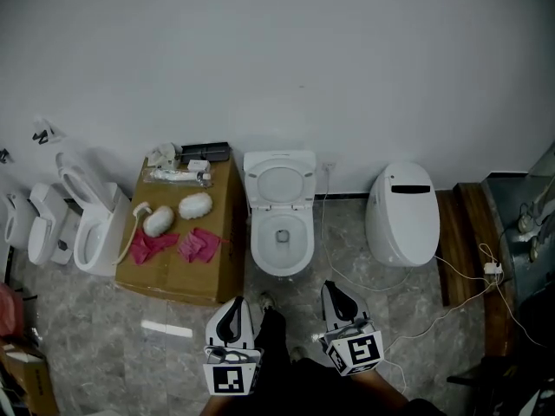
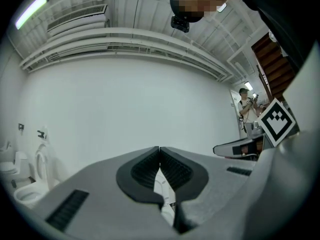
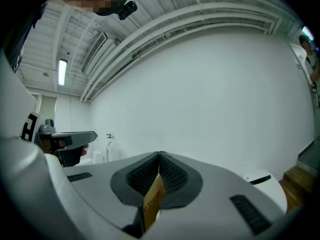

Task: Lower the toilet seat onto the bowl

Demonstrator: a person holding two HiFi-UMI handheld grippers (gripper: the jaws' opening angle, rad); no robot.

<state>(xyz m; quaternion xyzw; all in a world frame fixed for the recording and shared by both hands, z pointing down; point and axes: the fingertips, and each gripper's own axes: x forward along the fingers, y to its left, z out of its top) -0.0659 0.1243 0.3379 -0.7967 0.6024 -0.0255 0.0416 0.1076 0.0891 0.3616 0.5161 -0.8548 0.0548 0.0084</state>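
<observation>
White toilet seat (image 1: 279,180) upright behind the open bowl (image 1: 282,243), beside a cardboard box (image 1: 178,263). Left gripper (image 1: 233,307) and right gripper (image 1: 335,292) both pinched together, well short of the bowl.

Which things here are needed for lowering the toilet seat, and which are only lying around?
For the job: open toilet, its raised seat, left tool, right tool.
Lying about: cardboard box, pink cloths, white fluffy items, closed toilet.
</observation>
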